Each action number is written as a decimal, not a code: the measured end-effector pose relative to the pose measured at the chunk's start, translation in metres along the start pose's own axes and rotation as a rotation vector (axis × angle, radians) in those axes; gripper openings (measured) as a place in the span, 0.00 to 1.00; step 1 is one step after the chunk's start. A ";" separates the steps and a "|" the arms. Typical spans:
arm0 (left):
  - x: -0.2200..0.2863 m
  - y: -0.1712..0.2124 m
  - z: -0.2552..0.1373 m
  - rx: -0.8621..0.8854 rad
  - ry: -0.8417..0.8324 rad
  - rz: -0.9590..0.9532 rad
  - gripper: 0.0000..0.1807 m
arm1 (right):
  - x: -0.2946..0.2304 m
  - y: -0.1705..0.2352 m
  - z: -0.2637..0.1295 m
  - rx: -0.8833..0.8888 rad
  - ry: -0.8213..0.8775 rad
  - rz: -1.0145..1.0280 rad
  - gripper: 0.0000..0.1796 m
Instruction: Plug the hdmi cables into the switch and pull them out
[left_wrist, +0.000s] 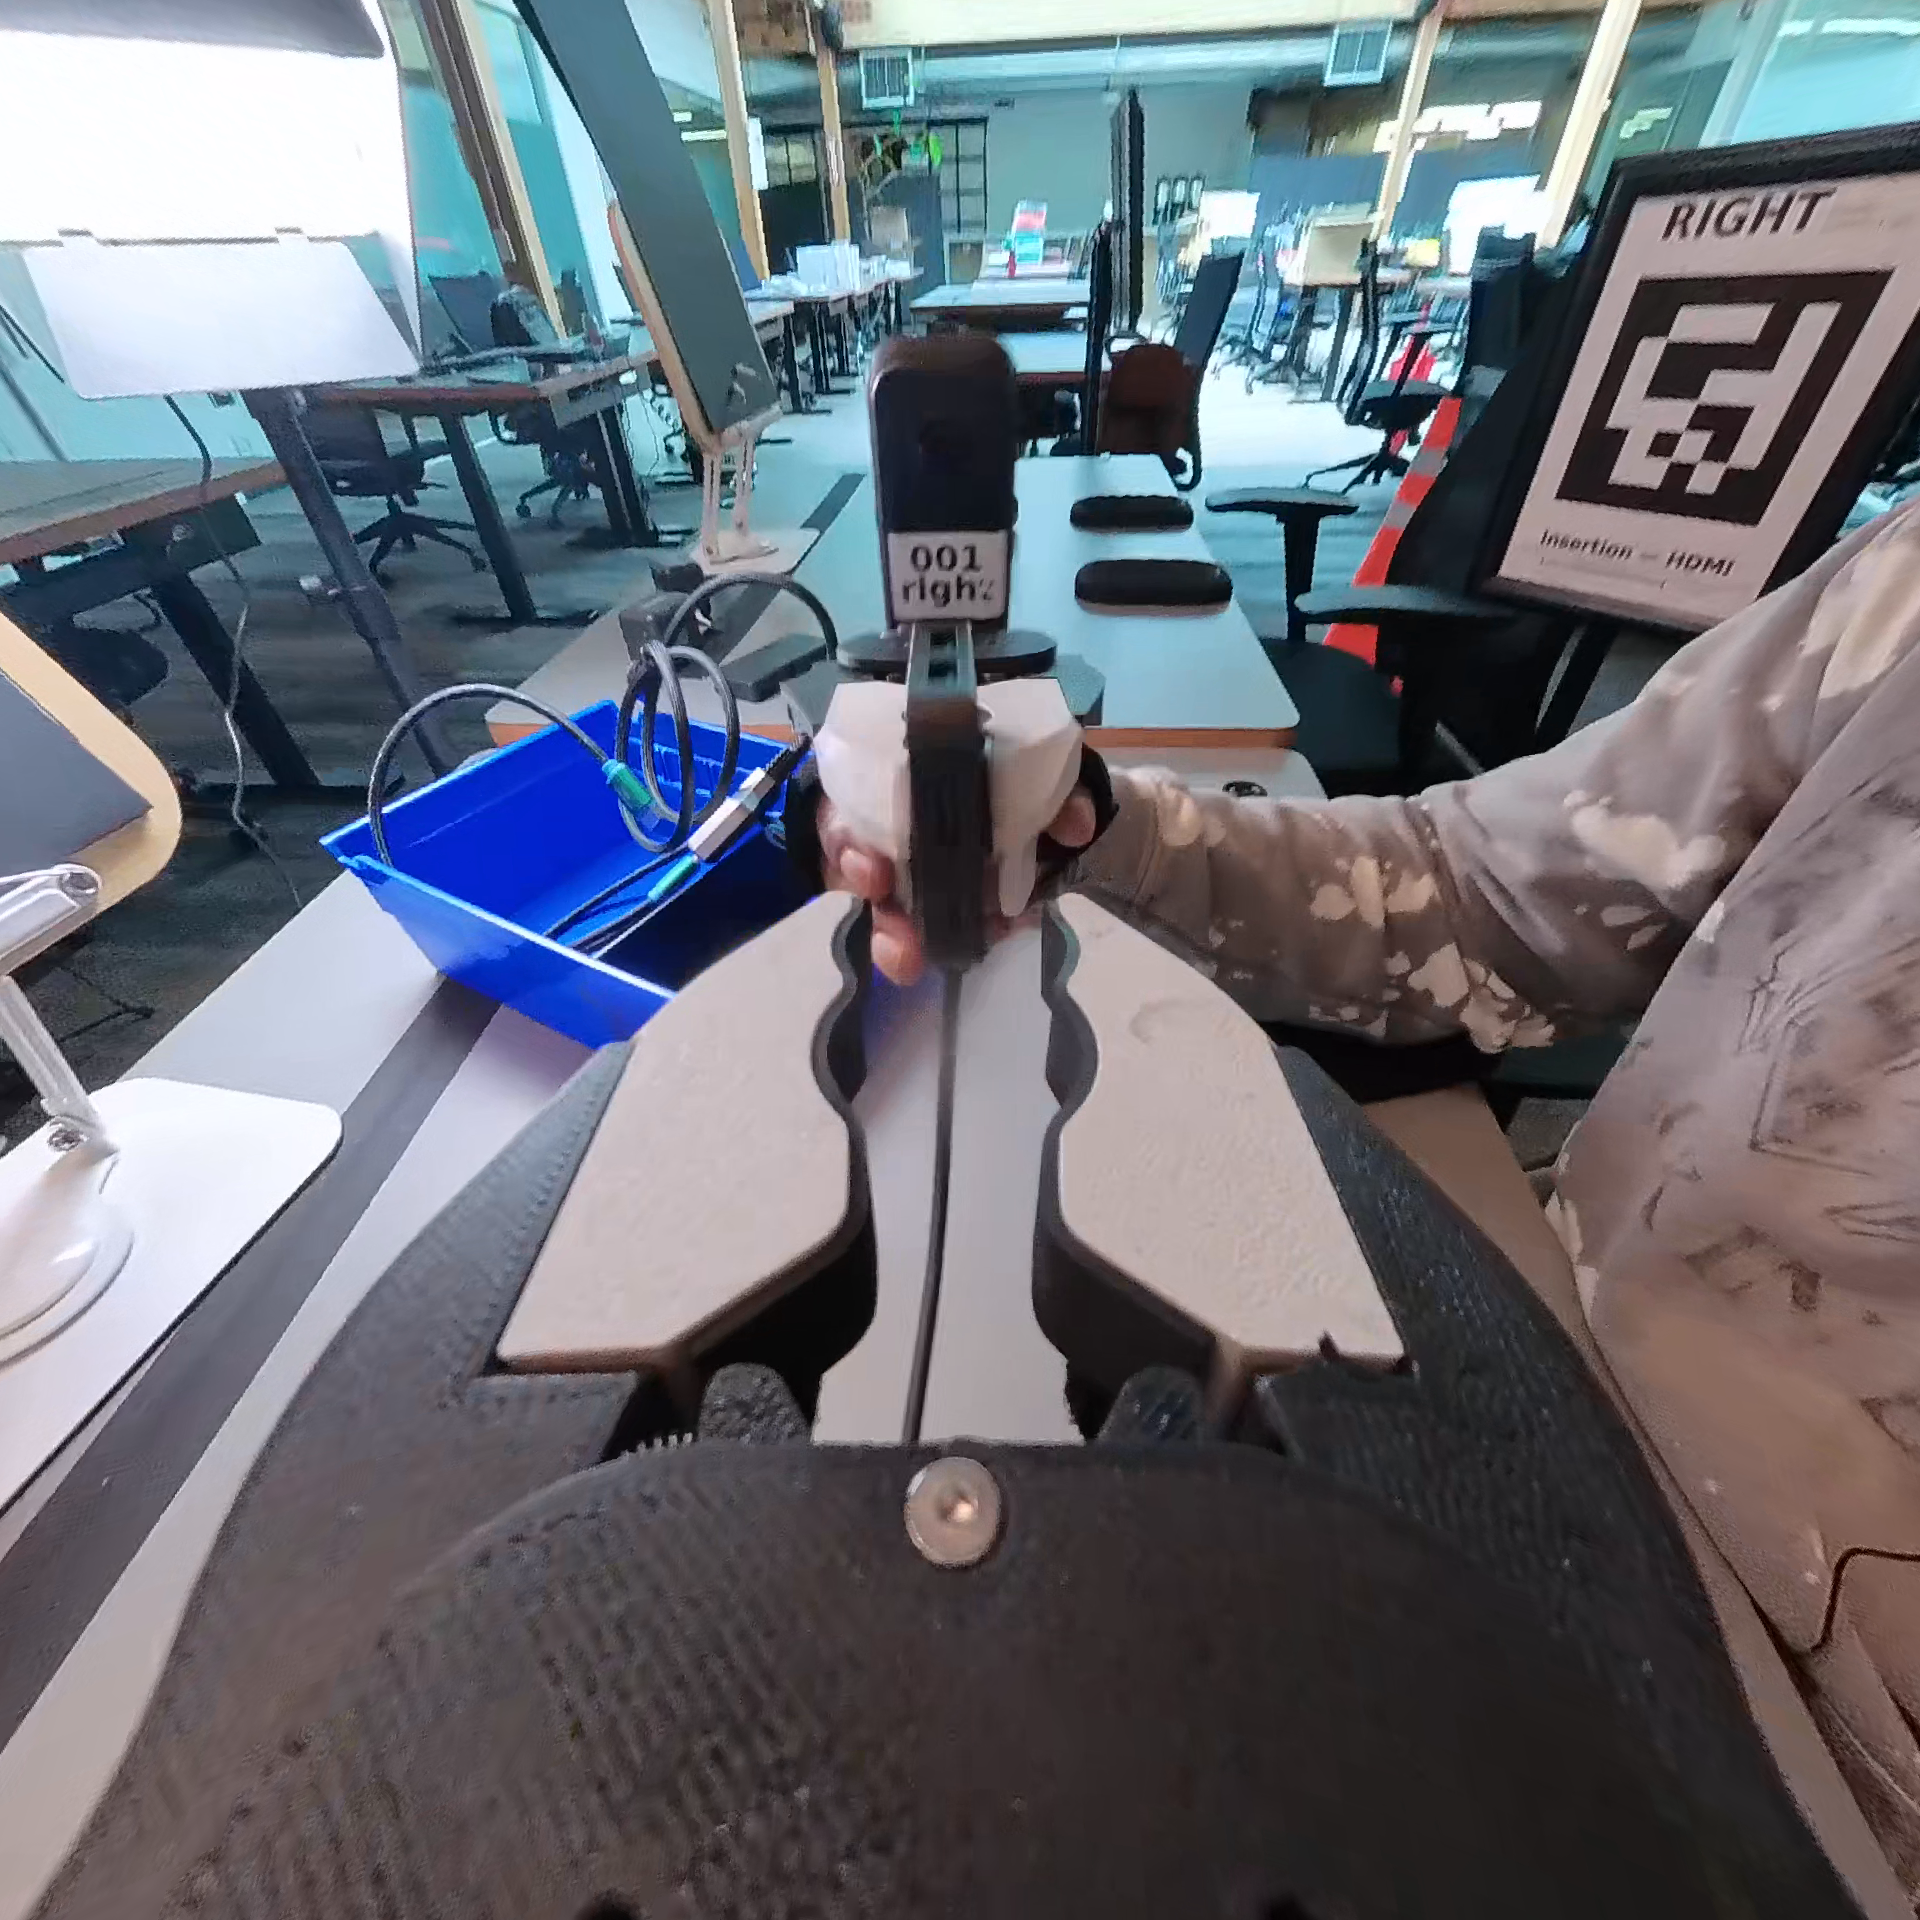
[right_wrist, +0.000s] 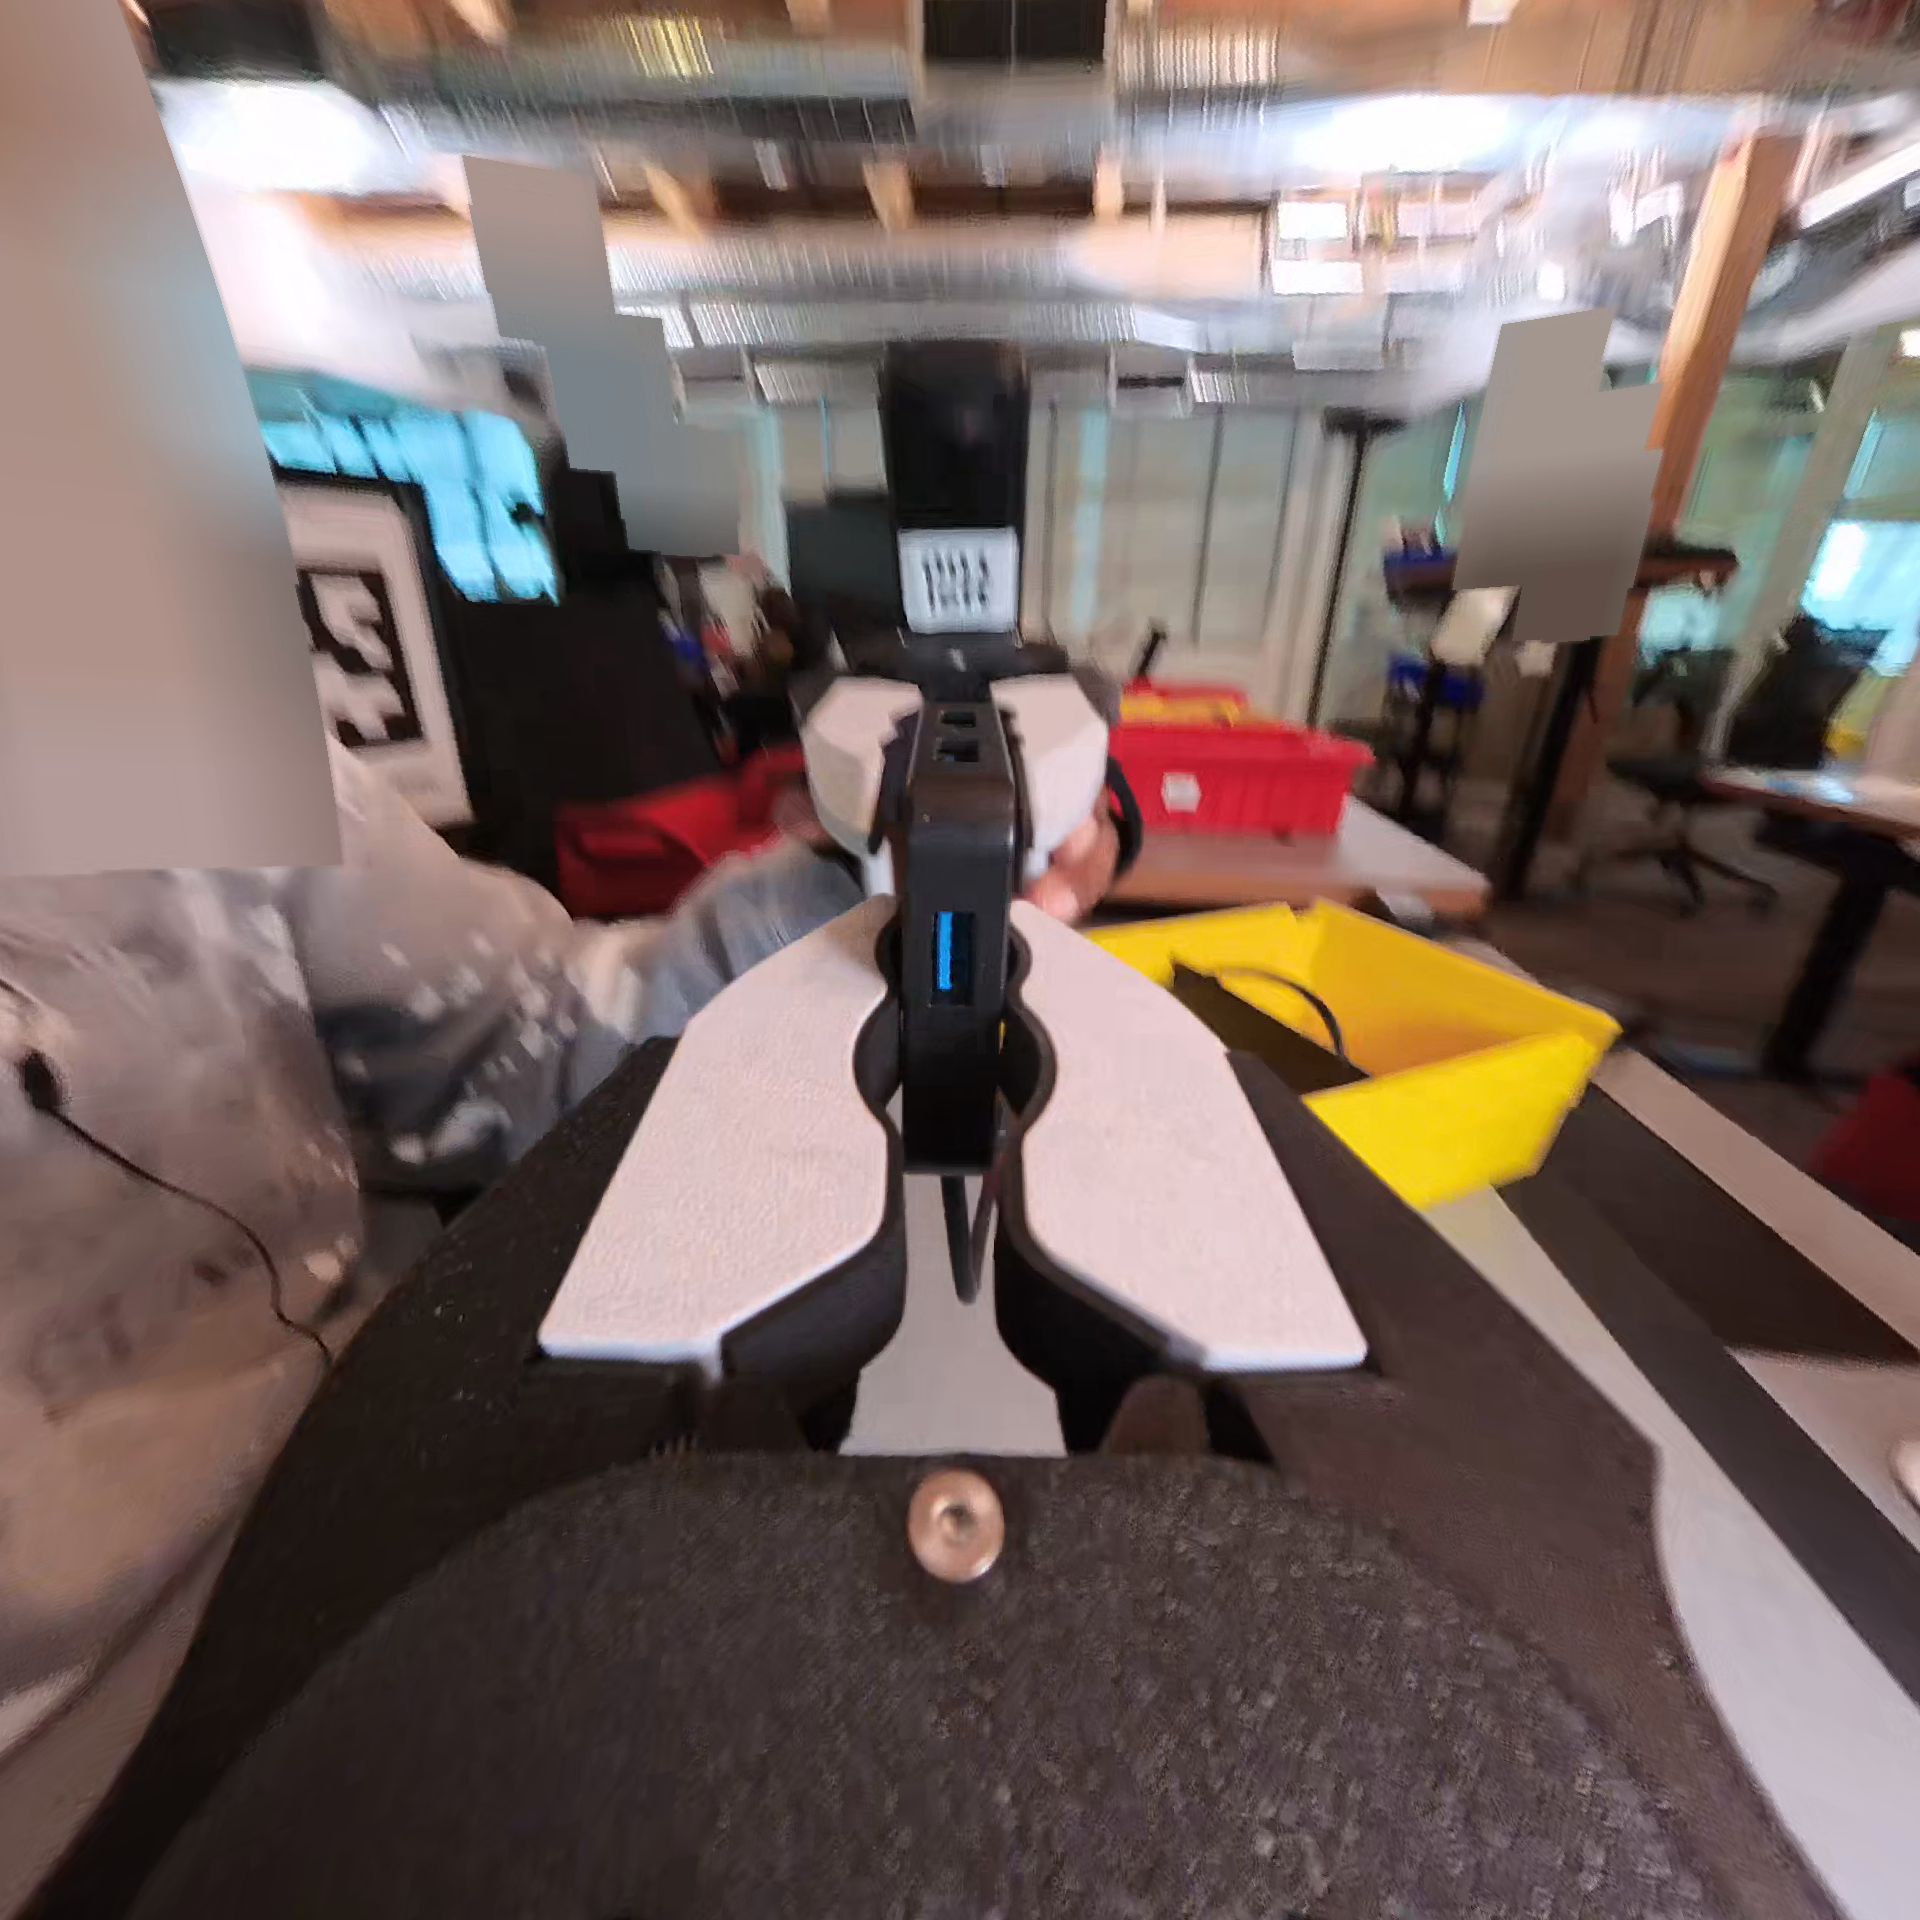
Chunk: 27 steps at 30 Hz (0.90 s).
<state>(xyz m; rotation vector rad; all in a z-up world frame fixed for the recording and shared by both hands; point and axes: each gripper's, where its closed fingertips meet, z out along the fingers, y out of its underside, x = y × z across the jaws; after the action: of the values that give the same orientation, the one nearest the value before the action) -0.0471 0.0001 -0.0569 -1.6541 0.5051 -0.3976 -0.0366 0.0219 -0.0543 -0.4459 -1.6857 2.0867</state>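
- We see the left gripper (left_wrist: 948, 914) nearest in its own view. Its jaws stand a little apart, flanking the near end of the switch (right_wrist: 954, 1039). We cannot tell whether its pads (left_wrist: 847, 1049) press on the casing.
- A thin black lead (left_wrist: 935, 1195) drops from the switch's lower end and runs down between the left gripper's fingers.
- In the right wrist view, the right gripper (right_wrist: 954, 909) pinches the switch between its jaws. The switch stands upright with a blue port facing the camera.
- The two grippers face each other tip to tip with the switch between them, raised above the table (left_wrist: 260, 1029).
- A hand (left_wrist: 873, 883) grips the right gripper from behind. A mottled grey sleeve (left_wrist: 1403, 883) extends to the right of it.
- A blue bin (left_wrist: 499, 904) rests on the table just left of the grippers. The HDMI cables (left_wrist: 665, 769) lie coiled in it, with green and silver plugs showing, none plugged into the switch.
- A yellow bin (right_wrist: 1455, 1101) sits beside the right gripper and holds a black cable.
- A white stand base (left_wrist: 156, 1174) occupies the table's left edge.
- A framed marker board (left_wrist: 1704, 384) stands behind the sleeve.
- Red bins (right_wrist: 1236, 769) sit on a farther table; this view is blurred.
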 end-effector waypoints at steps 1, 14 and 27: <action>0.000 -0.002 -0.001 0.015 0.004 -0.002 0.17 | -0.002 -0.008 -0.003 0.078 -0.030 0.031 0.07; 0.010 -0.003 0.023 0.020 0.014 0.013 0.16 | -0.007 -0.018 -0.009 0.308 -0.177 0.185 0.07; -0.019 -0.001 0.021 0.106 0.046 -0.374 0.08 | 0.028 -0.013 -0.015 0.022 0.229 -0.087 0.15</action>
<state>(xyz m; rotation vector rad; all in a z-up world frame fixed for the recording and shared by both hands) -0.0520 0.0276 -0.0588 -1.6382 0.2015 -0.7263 -0.0517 0.0506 -0.0441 -0.5704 -1.5216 1.9105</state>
